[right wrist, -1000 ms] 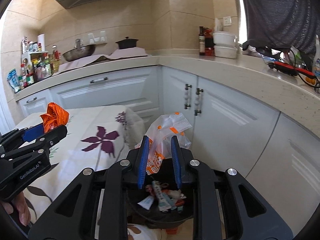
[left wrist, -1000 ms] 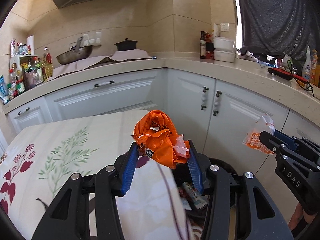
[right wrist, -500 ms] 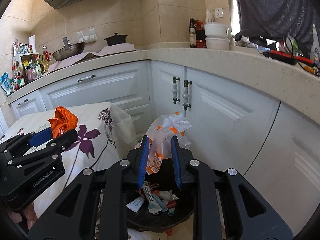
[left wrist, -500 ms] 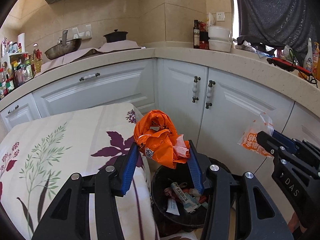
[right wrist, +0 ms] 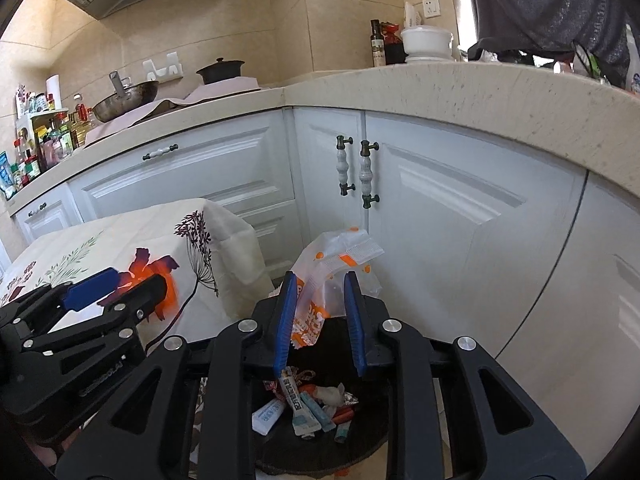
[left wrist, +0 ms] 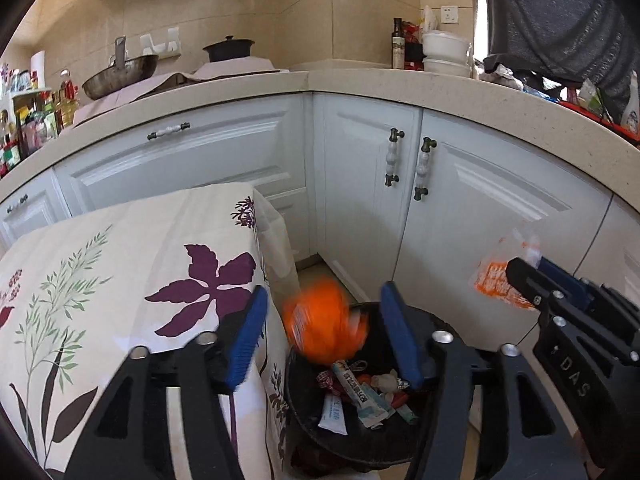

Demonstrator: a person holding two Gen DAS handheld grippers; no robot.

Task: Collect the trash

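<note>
My left gripper (left wrist: 324, 336) is open over the black trash bin (left wrist: 424, 320). The crumpled orange bag (left wrist: 324, 330) is blurred and falls free between its jaws, just above the bin's rim. It shows as an orange blur (right wrist: 158, 276) in the right wrist view behind the left gripper (right wrist: 116, 286). My right gripper (right wrist: 320, 316) holds a clear plastic bag with orange print (right wrist: 332, 260) above the same bin (right wrist: 360, 440). Its jaws have widened a little; the bag still hangs between them. The bag and right gripper also show in the left wrist view (left wrist: 500, 276).
The bin holds several wrappers and sachets (right wrist: 304, 404). A table with a floral cloth (left wrist: 120, 280) stands to the left, touching the bin. White corner cabinets (left wrist: 400, 184) under a beige counter (right wrist: 440, 84) lie behind.
My left gripper opened and let go of the orange bag, which drops toward the bin. Both grippers moved lower and closer to the bin. The right jaws spread slightly.
</note>
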